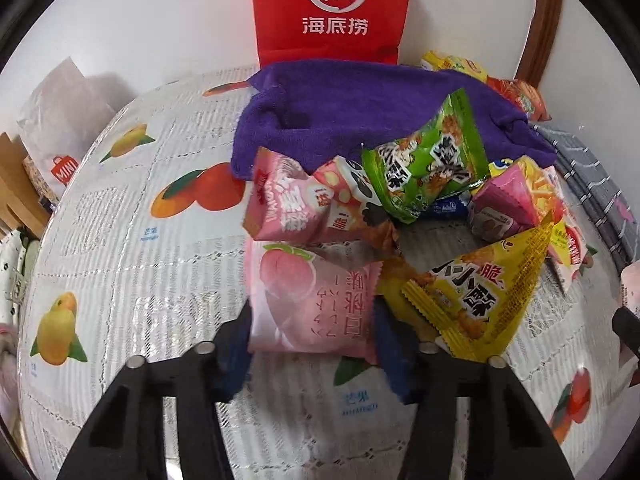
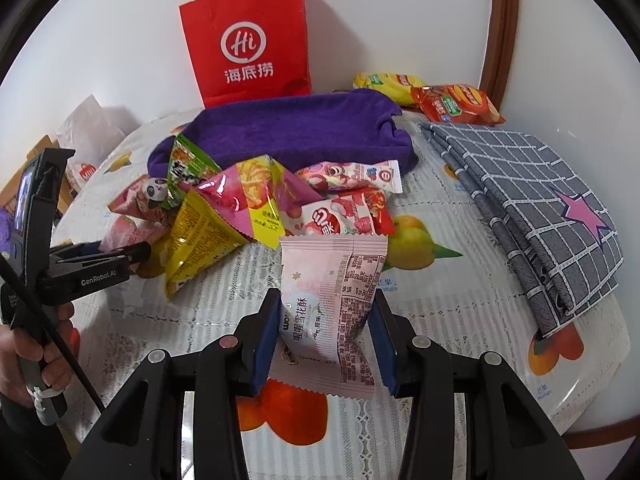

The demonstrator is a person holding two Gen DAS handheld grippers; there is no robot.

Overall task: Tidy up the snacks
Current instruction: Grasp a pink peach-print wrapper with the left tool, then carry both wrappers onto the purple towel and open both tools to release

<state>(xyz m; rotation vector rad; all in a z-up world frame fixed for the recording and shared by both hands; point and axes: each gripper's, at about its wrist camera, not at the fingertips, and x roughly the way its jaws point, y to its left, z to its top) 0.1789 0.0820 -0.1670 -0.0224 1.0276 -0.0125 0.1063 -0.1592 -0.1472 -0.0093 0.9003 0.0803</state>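
A heap of snack packets lies on the fruit-print tablecloth (image 1: pixel 120 240) in front of a purple towel (image 1: pixel 360 108). My left gripper (image 1: pixel 312 340) has its blue pads on both sides of a pink peach packet (image 1: pixel 312 300) at the near edge of the heap. A yellow triangular packet (image 1: pixel 484 292) lies just right of it, a green packet (image 1: pixel 428 164) behind. My right gripper (image 2: pixel 324 340) is shut on a pale pink nougat packet (image 2: pixel 332 292) and holds it upright over the table. The left gripper also shows in the right wrist view (image 2: pixel 112 258), at the heap's left.
A red paper bag (image 2: pixel 248 40) stands against the wall behind the purple towel (image 2: pixel 296 128). A folded grey checked cloth (image 2: pixel 532 200) lies at the right. Yellow and red chip bags (image 2: pixel 452 100) lie at the back right. A white bag (image 1: pixel 60 120) sits far left.
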